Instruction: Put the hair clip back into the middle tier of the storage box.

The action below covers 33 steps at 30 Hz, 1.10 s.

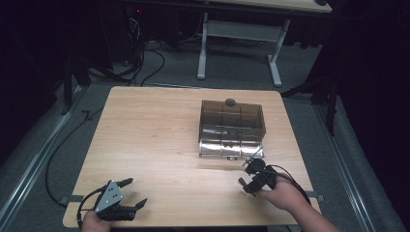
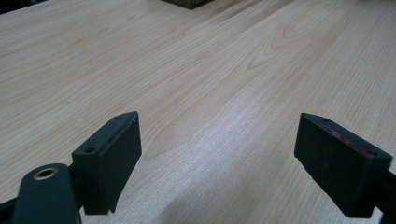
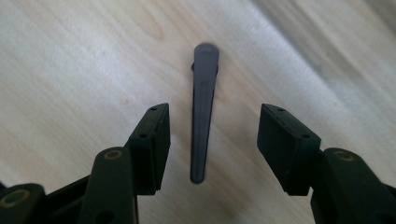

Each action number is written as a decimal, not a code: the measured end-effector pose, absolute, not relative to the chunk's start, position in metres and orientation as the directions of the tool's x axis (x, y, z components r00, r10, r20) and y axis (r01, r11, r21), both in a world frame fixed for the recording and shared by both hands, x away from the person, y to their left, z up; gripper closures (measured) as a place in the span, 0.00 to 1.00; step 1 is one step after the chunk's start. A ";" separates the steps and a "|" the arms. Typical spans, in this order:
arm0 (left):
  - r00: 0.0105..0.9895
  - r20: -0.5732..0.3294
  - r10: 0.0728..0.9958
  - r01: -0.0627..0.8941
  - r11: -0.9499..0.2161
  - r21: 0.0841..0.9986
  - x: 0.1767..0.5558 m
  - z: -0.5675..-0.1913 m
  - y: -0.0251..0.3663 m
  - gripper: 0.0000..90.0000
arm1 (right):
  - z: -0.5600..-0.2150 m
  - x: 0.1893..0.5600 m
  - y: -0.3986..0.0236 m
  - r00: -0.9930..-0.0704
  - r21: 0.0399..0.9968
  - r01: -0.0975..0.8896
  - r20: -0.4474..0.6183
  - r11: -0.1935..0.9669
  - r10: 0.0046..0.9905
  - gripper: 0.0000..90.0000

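A dark, slender tapered stick (image 3: 204,88) lies flat on the wooden table (image 1: 154,135). My right gripper (image 3: 215,113) hovers over it, open, with one jaw on each side and neither touching it. In the high view the right gripper (image 1: 244,171) sits just in front of a smoky translucent box (image 1: 232,128), whose far top edge carries a round knob (image 1: 230,102). Down at the table's near left corner my left gripper (image 1: 136,192) is open. Its jaws (image 2: 219,120) stand wide apart over bare wood with nothing between them.
A corner of the box (image 2: 189,3) peeks in at the top of the left gripper view. Beyond the table stand a white-legged desk (image 1: 239,34) and loose cables (image 1: 145,53) on the floor. Bare wood spans the table's left half and middle.
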<state>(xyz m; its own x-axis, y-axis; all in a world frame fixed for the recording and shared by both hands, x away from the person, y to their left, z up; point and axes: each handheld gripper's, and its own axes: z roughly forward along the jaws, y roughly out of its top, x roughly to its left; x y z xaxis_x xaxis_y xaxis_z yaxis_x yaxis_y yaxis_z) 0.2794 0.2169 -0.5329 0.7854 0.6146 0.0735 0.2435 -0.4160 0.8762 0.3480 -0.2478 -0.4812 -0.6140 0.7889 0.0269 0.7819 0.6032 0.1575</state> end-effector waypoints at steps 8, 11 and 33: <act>0.785 0.072 0.615 0.244 -0.415 0.876 0.279 -0.533 0.217 0.17 | -0.481 0.357 -0.240 -0.657 0.139 0.747 0.000 0.651 0.754 0.56; 0.786 0.072 0.614 0.245 -0.416 0.876 0.279 -0.533 0.217 0.17 | -0.481 0.357 -0.238 -0.651 0.139 0.751 -0.004 0.645 0.759 0.63; 0.786 0.072 0.614 0.244 -0.416 0.876 0.280 -0.533 0.217 0.17 | -0.487 0.363 -0.233 -0.648 0.084 0.760 0.036 0.644 0.760 0.87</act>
